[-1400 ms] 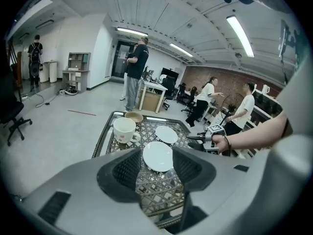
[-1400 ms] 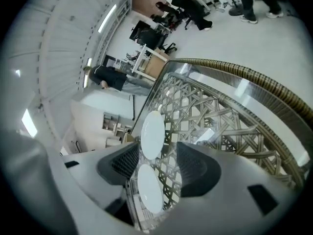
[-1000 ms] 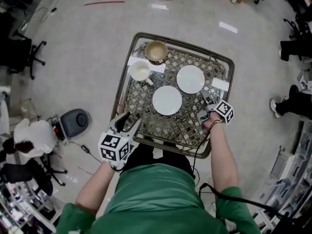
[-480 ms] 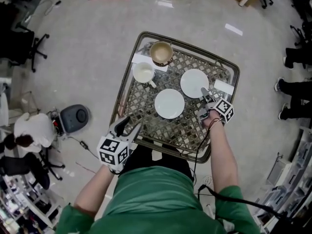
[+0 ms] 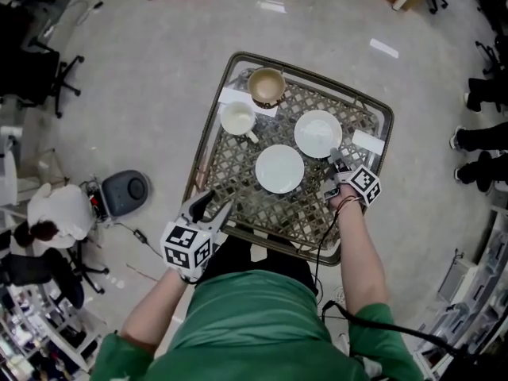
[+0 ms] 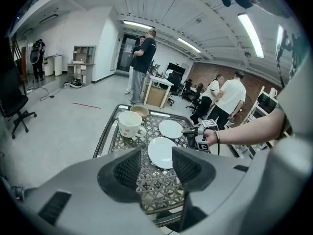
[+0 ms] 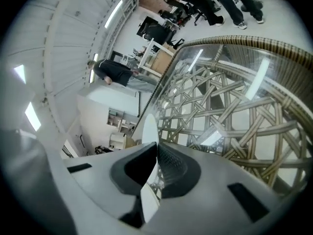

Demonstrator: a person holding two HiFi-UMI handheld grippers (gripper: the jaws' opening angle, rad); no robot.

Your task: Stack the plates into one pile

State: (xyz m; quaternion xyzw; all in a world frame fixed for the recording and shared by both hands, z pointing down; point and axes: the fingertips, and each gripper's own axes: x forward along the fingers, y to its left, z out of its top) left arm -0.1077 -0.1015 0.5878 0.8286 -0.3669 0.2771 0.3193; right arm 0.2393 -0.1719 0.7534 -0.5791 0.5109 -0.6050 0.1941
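- Right gripper view told most of it: the right gripper (image 7: pixel 155 153) had its jaws just closing, and they ended up clamped on the rim of the far plate (image 7: pixel 149 129), which showed as a thin white sliver between the pads.
- In the head view that same right gripper (image 5: pixel 333 155) sat at the near-right edge of the far plate (image 5: pixel 317 132), on the right side of the table (image 5: pixel 208 129). Grabbing the rim makes sense to me, since a flat plate gives the jaws nothing else to bite.
- The near plate (image 5: pixel 279 168) lay just beside it, apart and not overlapping, closer to the middle. My guess is that's the base of the pile, because it's the shorter carry.
- The left gripper (image 5: pixel 213 203) hung over the near-left edge of the table with its jaws spread and nothing between them, well clear of both plates. Looked parked so it wouldn't get in the way.
- Orientation: the far plate looked flat, face up. It's round, so no real long axis. Couldn't tell if it had left the table surface yet.
- A mug (image 5: pixel 236 118) and bowl (image 5: pixel 266 86) sat at the far-left corner, out of the path.
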